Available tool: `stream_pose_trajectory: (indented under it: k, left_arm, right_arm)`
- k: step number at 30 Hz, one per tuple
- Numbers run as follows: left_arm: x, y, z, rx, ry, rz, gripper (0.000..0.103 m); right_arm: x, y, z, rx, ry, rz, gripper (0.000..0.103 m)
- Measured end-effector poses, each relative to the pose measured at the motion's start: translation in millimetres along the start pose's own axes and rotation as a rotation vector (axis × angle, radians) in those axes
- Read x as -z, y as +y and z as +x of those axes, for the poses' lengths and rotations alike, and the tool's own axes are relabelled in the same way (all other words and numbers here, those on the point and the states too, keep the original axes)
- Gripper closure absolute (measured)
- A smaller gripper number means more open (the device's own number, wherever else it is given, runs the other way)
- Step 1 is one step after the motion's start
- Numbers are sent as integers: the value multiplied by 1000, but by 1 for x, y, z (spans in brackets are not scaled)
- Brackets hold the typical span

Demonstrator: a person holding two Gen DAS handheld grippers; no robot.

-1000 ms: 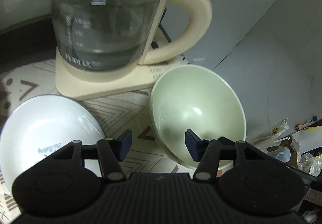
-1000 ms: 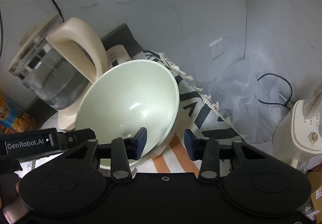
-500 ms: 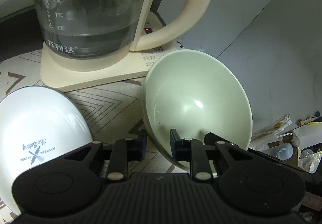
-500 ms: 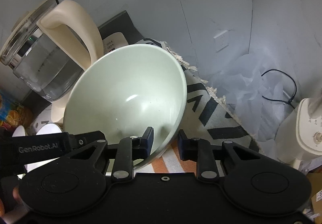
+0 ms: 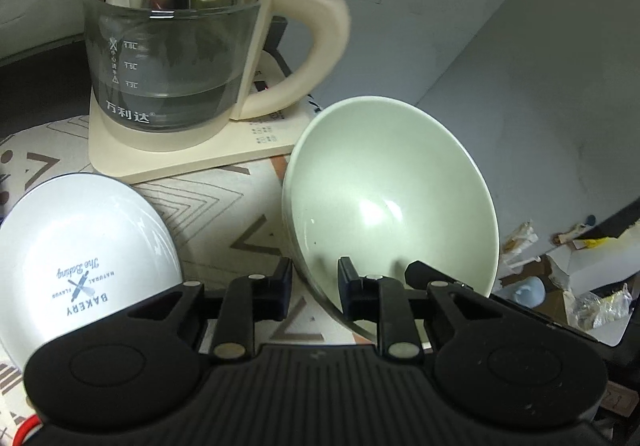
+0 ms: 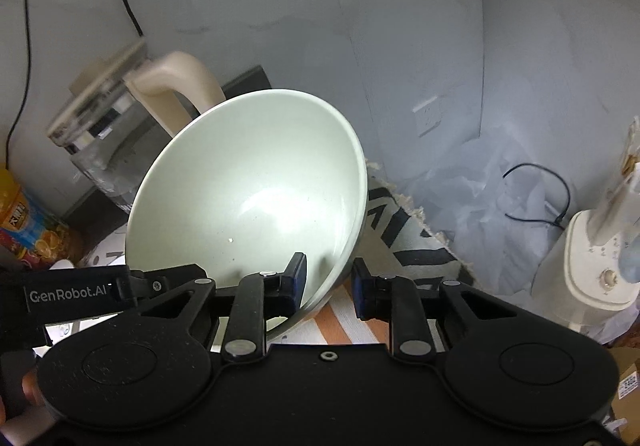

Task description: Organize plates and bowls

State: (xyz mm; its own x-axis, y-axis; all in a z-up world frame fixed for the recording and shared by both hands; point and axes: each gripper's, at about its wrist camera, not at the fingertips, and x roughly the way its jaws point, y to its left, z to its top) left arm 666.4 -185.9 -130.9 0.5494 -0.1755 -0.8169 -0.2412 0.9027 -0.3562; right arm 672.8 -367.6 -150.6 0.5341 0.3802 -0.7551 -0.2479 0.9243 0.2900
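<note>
A pale green bowl (image 5: pixel 392 197) is held tilted above the patterned cloth (image 5: pixel 224 213), its opening facing both cameras. My left gripper (image 5: pixel 312 284) is shut on the bowl's near-left rim, one finger inside and one outside. My right gripper (image 6: pixel 330 280) is shut on the bowl (image 6: pixel 248 197) at its near-right rim in the same way. A white plate (image 5: pixel 80 254) printed "BAKERY" lies on the cloth to the left of the bowl. The bowl's underside is hidden.
A glass kettle (image 5: pixel 176 45) with a cream handle stands on its base just behind the bowl, also seen as the kettle (image 6: pixel 120 133) in the right wrist view. A juice bottle (image 6: pixel 24 221) is at the left, a white appliance (image 6: pixel 592 270) off the table's right edge.
Both grippers have narrowed from open onto the green bowl's rim. The bowl has tipped up and risen off the cloth, away from the kettle.
</note>
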Motion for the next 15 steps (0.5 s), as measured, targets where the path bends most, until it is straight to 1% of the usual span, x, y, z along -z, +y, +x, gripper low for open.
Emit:
stream_pose_trajectory:
  k: [3, 10, 15]
  left_arm:
    - [7, -3, -12, 11, -7, 30, 81]
    - [22, -4, -39, 25, -7, 48, 81]
    - [29, -1, -62, 23, -26, 52, 81]
  right_arm:
    - [4, 3, -16, 7, -24, -8, 79]
    - [18, 13, -50, 13, -78, 4, 79]
    - [26, 29, -75, 14, -111, -22, 79]
